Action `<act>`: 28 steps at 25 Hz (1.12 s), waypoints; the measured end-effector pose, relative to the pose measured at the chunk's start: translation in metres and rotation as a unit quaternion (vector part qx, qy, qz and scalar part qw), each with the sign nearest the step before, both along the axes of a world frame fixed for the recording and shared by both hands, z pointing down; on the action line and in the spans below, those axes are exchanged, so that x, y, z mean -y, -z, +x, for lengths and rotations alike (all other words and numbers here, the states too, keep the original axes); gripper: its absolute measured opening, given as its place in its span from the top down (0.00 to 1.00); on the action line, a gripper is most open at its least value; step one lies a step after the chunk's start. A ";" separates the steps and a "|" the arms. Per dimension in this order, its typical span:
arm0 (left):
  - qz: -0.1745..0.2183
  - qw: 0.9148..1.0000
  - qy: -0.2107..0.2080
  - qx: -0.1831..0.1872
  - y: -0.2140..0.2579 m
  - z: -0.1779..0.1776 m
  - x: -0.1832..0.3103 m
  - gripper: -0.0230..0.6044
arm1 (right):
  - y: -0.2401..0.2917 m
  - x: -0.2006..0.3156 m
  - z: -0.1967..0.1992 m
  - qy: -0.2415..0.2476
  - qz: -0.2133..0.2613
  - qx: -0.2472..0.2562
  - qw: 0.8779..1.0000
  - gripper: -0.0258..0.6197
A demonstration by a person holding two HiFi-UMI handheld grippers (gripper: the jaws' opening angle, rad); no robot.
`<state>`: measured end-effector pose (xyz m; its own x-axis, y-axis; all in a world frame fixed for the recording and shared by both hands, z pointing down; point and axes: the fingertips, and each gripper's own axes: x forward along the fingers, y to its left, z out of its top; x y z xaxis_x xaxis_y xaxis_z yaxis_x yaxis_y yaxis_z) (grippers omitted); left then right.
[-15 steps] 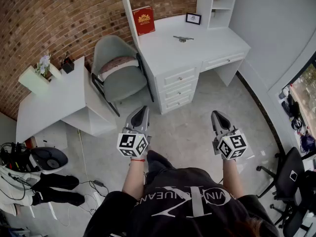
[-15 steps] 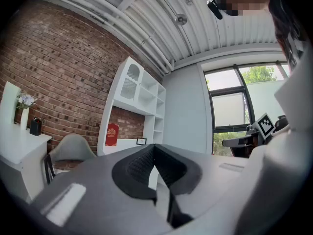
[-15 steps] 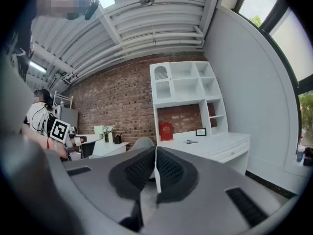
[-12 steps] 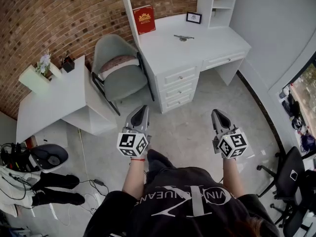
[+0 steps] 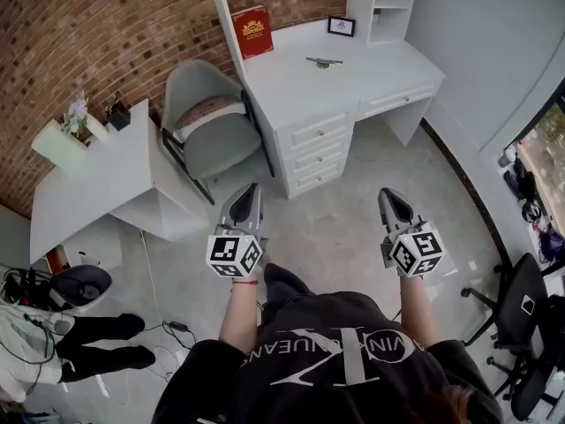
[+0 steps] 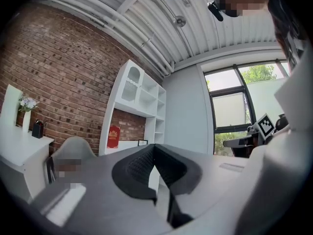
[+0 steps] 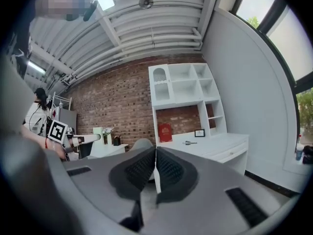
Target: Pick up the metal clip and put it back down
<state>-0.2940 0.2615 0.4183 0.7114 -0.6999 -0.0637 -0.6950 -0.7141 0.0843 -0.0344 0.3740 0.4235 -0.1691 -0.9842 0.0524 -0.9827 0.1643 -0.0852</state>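
Fingers on the left gripper [image 5: 251,193] are pressing flat against each other with nothing between them, and its own view is showing the two dark ribbed pads [image 6: 137,166] meeting in one tight seam. Same deal on the right gripper [image 5: 388,195]: its pads [image 7: 168,170] are sitting closed together, pinching nothing.

The person is holding both grippers out in front of the body, over the grey floor [image 5: 335,237], side by side with a gap between them and the jaws pointing toward the white desk [image 5: 291,87].

The metal clip [image 5: 323,61] is lying flat on that desk top, toward the back, well apart from both grippers. It's resting just in front of the small picture frame [image 5: 341,26], and the red book [image 5: 252,32] is leaning against the brick wall off to its left. In the right gripper view the clip [image 7: 190,142] is showing up as a tiny dark shape on the desk surface, above and to the right of the jaw tips.

A grey chair [image 5: 207,122] is standing right beside the desk's drawer stack [image 5: 316,153], and a white side table [image 5: 97,179] is standing further left. A black office chair [image 5: 521,312] is peeking in at the right edge.
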 end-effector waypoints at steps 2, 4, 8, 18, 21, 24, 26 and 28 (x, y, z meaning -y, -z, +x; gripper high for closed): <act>0.002 1.000 0.000 -0.001 0.002 0.002 -0.001 0.95 | 0.000 -0.001 0.002 0.000 0.000 -0.002 1.000 0.94; 0.003 1.000 0.001 -0.001 0.003 0.004 -0.002 0.95 | 0.001 -0.003 0.005 -0.001 0.000 -0.004 1.000 0.94; 0.001 1.000 -0.002 0.001 0.001 0.010 -0.005 0.95 | -0.001 -0.009 0.010 -0.007 -0.002 -0.012 1.000 0.94; -0.001 1.000 -0.011 0.002 -0.001 0.028 -0.014 0.95 | -0.004 -0.016 0.031 -0.026 -0.001 -0.012 1.000 0.93; -0.005 1.000 -0.006 0.006 -0.002 0.028 -0.015 0.95 | -0.006 -0.014 0.035 -0.026 -0.004 -0.006 1.000 0.87; -0.006 1.000 -0.004 0.010 -0.003 0.028 -0.016 0.95 | -0.010 -0.011 0.038 -0.024 -0.005 0.001 1.000 0.83; -0.007 1.000 -0.007 0.015 -0.005 0.031 -0.015 0.95 | -0.013 -0.006 0.041 -0.025 -0.006 0.007 1.000 0.82; -0.012 1.000 -0.008 0.021 -0.007 0.034 -0.011 0.95 | -0.016 0.000 0.043 -0.024 -0.011 0.013 1.000 0.82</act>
<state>-0.2602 0.2723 0.4257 0.7240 -0.6895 -0.0176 -0.6869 -0.7231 0.0729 0.0089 0.3741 0.4399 -0.1228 -0.9900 0.0699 -0.9869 0.1143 -0.1142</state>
